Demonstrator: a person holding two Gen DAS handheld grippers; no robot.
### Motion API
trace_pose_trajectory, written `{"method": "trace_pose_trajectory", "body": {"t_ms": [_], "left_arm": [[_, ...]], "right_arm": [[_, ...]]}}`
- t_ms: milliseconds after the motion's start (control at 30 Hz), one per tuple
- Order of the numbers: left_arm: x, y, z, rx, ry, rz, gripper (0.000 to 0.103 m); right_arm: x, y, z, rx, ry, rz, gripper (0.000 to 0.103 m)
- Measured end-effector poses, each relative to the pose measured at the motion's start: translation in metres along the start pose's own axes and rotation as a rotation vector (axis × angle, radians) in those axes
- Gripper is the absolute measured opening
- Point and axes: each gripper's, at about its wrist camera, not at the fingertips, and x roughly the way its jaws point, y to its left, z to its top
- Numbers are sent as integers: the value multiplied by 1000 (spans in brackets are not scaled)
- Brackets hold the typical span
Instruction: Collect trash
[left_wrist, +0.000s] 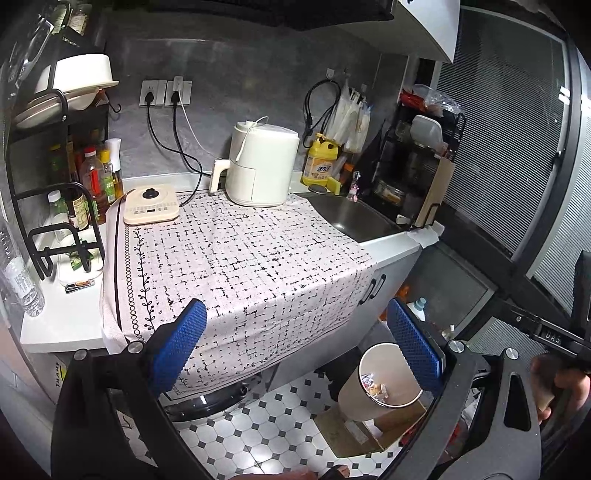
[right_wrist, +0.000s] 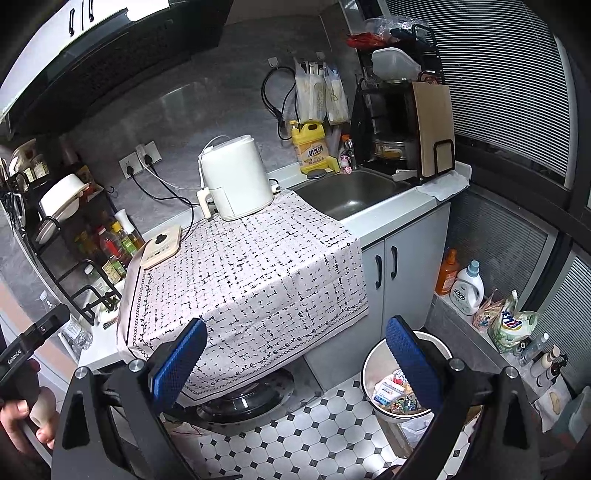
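L gripper (left_wrist: 295, 343) wide open, empty, above counter edge | R gripper (right_wrist: 297, 363) wide open, empty, near trash bin (right_wrist: 369, 363)

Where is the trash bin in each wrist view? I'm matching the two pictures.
Left wrist: trash bin at lower right, on the floor, partly behind a blue pad.
Right wrist: trash bin at lower right, wrappers inside.
Shared landmark: white air fryer on the patterned cloth.

The left claw (left_wrist: 297, 347) is showing two blue, dimpled pads on black angular arms, with silver screws shining at the joints. The right claw (right_wrist: 295, 363) is looking identical, and bare skin is showing on both hands.
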Motion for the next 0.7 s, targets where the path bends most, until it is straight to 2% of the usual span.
{"method": "trace_pose_trajectory", "body": {"t_ms": [700], "left_arm": [[-2, 1, -3, -24, 7, 9, 97]], "right_arm": [[7, 0, -4, -11, 28, 24, 95]]}}
